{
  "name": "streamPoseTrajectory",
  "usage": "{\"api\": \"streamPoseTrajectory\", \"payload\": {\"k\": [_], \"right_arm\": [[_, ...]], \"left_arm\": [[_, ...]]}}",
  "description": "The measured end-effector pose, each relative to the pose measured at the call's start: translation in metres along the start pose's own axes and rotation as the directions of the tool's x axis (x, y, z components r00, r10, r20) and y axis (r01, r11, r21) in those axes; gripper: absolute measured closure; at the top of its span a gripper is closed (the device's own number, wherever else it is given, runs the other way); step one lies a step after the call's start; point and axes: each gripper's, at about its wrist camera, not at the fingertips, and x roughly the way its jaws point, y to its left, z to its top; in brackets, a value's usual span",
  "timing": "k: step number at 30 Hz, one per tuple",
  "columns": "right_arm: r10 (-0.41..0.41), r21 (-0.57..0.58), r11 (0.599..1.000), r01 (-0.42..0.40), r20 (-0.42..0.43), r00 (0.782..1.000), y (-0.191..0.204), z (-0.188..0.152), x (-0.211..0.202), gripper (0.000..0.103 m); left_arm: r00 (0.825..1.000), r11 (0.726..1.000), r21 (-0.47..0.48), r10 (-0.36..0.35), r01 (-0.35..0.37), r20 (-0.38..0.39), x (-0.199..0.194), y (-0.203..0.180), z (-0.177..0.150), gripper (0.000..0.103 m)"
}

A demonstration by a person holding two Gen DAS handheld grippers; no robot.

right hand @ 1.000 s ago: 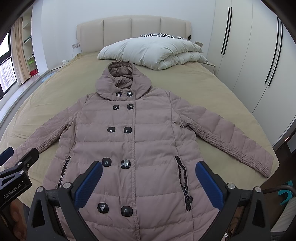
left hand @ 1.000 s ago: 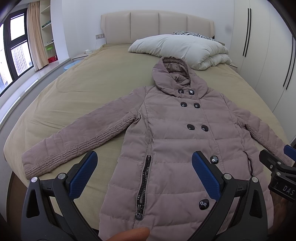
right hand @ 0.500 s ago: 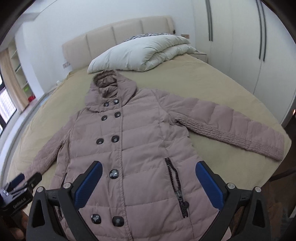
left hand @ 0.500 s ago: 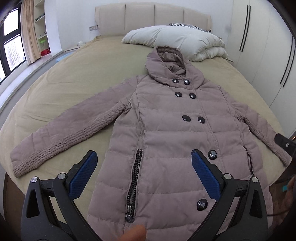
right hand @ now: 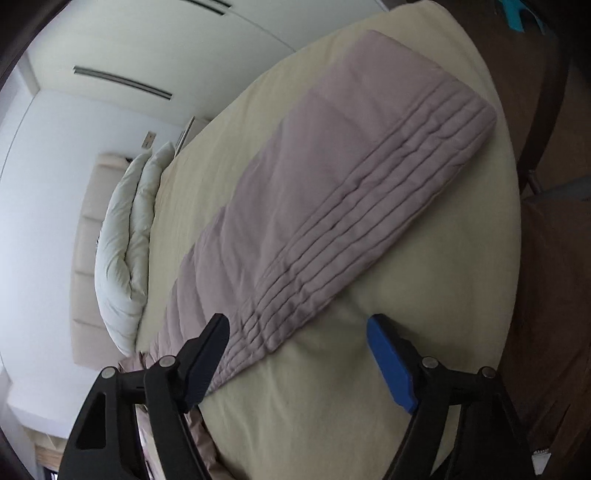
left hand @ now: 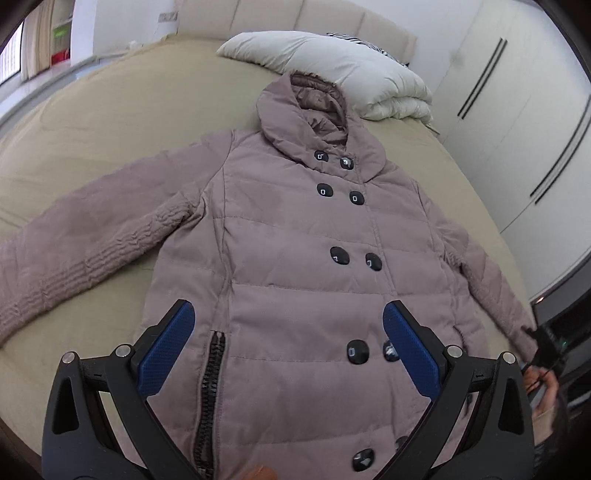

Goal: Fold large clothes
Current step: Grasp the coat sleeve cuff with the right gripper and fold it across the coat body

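A mauve hooded puffer coat (left hand: 295,266) with black buttons lies flat, front up, on the bed, both sleeves spread out. My left gripper (left hand: 288,332) is open and empty, hovering over the coat's lower body. My right gripper (right hand: 295,343) is open and empty, rolled sideways, just above the coat's right sleeve (right hand: 332,199) near its ribbed forearm. The right gripper also shows at the right edge of the left wrist view (left hand: 546,347), by the sleeve's cuff.
The bed (left hand: 122,122) has a tan sheet. A folded white duvet (left hand: 332,70) lies at the headboard (left hand: 295,18). White wardrobe doors (left hand: 517,110) stand on the right. Brown floor (right hand: 546,258) lies past the bed's edge.
My left gripper moved forward over the coat and tilted. My right gripper swung right, rolled sideways and dropped close to the right sleeve. Both stayed open.
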Motion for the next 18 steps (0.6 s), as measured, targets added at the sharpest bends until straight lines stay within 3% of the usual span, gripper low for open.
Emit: {"api": "streamPoseTrajectory", "payload": {"k": [3,8,10,12,15,18], "right_arm": [[0.035,0.036,0.999,-0.037,0.057,0.998,-0.008,0.017,-0.006,0.025],[0.009,0.007,1.000,-0.010,0.127,0.992,-0.006,0.043,-0.007,0.026],[-0.027,-0.056,0.998,0.036,0.150,0.988,0.003,0.052,-0.005,0.038],[-0.069,-0.170,0.981,0.098,0.167,0.984,0.023,0.060,-0.003,0.075],[-0.060,-0.343,0.930,0.128,0.202,0.977,0.074,0.047,-0.011,0.086],[0.022,-0.568,0.815,0.112,0.224,0.974,0.144,0.004,-0.020,0.089]], "left_arm": [[0.999,0.999,-0.032,-0.028,0.028,0.024,0.008,0.002,0.010,0.000],[0.989,0.987,-0.075,-0.145,0.145,0.004,0.027,-0.001,0.025,0.000],[0.981,0.976,-0.100,-0.195,0.194,-0.001,0.035,-0.003,0.031,0.000],[0.969,0.963,-0.119,-0.245,0.243,-0.004,0.043,-0.005,0.039,0.001],[0.955,0.945,-0.139,-0.298,0.296,0.003,0.051,-0.008,0.049,0.001],[0.935,0.921,-0.162,-0.355,0.353,0.020,0.056,-0.008,0.057,0.001]]}}
